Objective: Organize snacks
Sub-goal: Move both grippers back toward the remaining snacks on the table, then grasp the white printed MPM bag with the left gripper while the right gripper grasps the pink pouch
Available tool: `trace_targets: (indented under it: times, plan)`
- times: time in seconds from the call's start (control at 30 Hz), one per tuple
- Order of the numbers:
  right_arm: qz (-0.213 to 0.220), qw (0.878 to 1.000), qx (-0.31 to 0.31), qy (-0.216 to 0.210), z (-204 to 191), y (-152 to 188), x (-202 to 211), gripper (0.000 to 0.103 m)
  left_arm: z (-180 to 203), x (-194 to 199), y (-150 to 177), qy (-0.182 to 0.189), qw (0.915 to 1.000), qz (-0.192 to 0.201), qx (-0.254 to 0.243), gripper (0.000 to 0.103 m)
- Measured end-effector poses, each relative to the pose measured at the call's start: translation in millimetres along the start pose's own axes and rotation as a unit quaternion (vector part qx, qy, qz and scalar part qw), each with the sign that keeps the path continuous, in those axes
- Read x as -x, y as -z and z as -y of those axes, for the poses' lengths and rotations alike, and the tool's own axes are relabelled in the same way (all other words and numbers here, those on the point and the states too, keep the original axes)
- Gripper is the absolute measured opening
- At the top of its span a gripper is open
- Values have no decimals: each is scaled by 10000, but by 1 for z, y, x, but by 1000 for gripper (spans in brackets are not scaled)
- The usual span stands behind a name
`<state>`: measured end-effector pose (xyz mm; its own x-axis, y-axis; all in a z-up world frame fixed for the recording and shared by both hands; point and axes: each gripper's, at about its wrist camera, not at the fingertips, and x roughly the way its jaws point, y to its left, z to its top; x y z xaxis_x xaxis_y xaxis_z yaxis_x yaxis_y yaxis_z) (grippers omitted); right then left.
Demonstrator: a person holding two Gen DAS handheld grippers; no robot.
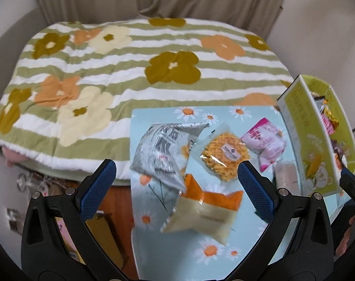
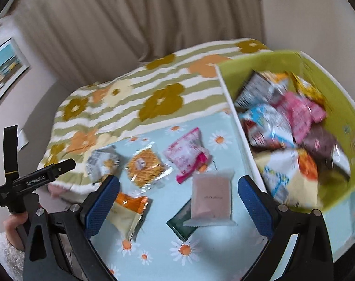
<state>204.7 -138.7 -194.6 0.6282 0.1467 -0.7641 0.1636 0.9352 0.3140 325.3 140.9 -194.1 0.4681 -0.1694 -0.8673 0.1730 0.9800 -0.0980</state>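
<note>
Pale pink packet (image 2: 211, 195) clear only right wrist

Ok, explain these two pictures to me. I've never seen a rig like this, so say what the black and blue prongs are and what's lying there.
A person holds a two-finger tool in each hand, each with a camera looking along its blue-padded fingers. The left hand-held gripper and right hand-held gripper are both open and hold nothing. On the daisy cloth lie loose snacks: a grey packet, a waffle, a pink packet and a pale pink pouch. The green box already holds several packets.
</note>
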Motion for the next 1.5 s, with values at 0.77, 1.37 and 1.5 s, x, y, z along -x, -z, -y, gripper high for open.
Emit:
trace_targets:
  times: [0.77, 1.37, 1.5]
  plan:
    - [77, 9901, -34, 1400, 5, 57, -99, 101, -16, -120, -3, 176, 9941, -859, -637, 102]
    - [-132, 9893, -205, 1435, 27, 60, -122, 77, -18, -112, -1, 416, 9952, -711, -524, 62]
    - [-68, 9906, -113, 1364, 24, 58, -124, 70, -16, -106, 0, 438, 9954, -679, -507, 62]
